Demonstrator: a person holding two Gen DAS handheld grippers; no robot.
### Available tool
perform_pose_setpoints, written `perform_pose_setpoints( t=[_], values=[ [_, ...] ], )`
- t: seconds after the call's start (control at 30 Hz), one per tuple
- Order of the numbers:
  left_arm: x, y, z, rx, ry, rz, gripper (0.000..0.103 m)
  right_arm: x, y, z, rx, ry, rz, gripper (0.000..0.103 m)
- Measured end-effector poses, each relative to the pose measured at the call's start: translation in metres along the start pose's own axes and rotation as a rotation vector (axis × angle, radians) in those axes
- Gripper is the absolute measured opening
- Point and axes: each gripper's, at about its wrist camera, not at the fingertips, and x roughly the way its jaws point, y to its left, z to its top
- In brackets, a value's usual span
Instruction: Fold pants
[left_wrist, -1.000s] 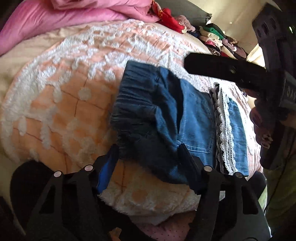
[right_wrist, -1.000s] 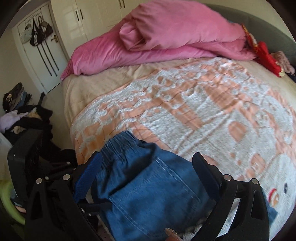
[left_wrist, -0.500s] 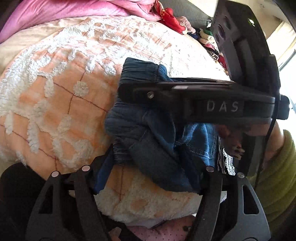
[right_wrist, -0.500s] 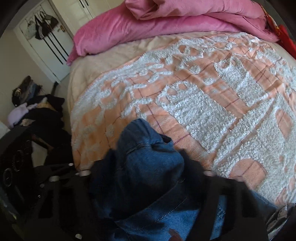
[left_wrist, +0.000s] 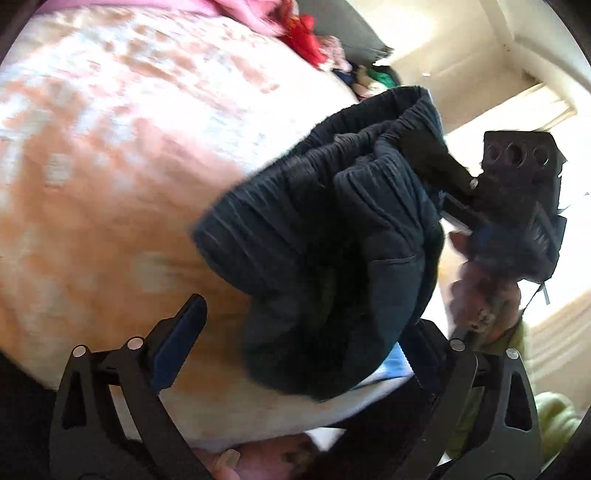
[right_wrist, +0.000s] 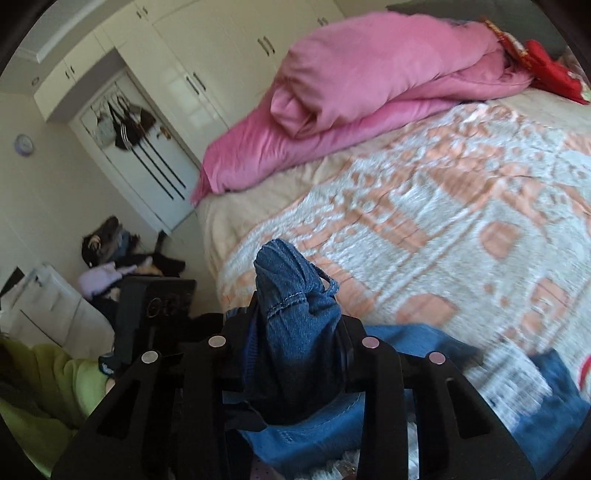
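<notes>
Tongs: two.
Left tongs (left_wrist: 295, 332): jaws wide apart, just been opening; pants hang between them, not pinched.
Pants (right_wrist: 295, 295): one pair, blue denim, bunched.
Right tongs (right_wrist: 295, 332): jaws just been closing, clamped on the pants' bunched waistband, lifted above the bed (right_wrist: 424, 221).

Bright window glare (motion-blurred, fisheye-warped)

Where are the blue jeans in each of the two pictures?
Left wrist view: the jeans hang bunched right of centre, dark against the window light, clamped by the right gripper, which has just been closing on them.
Right wrist view: the jeans stick up at bottom centre between that gripper's jaws.
Shared landmark: the orange-and-white blanket behind them.
</notes>
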Motion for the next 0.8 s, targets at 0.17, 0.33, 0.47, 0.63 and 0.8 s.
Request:
perform_pose_setpoints(
  t=[0.17,0.33,0.47,0.63,0.8],
  values=[
    [0.016,-0.05,-0.003,0.092,0.011,-0.066,0.077,-0.041,-0.016,-0.013,0.037,-0.076,-0.007,0.036],
    [0.037,-0.098,-0.022,0.264,0.068,-0.069,0.077,-0.089,-0.038,-0.043,0.125,-0.184,-0.108,0.085],
    [0.056,-0.109,-0.042,0.333,0.167,-0.054,0.077,-0.122,-0.066,-0.086,0.275,-0.237,-0.209,0.089],
    [0.076,-0.115,-0.058,0.389,0.23,0.006,0.078,-0.131,-0.087,-0.127,0.447,-0.223,-0.262,0.097],
    [0.073,-0.12,-0.064,0.401,0.229,0.037,0.079,-0.095,-0.083,-0.13,0.42,-0.113,-0.329,0.058]
  ],
)
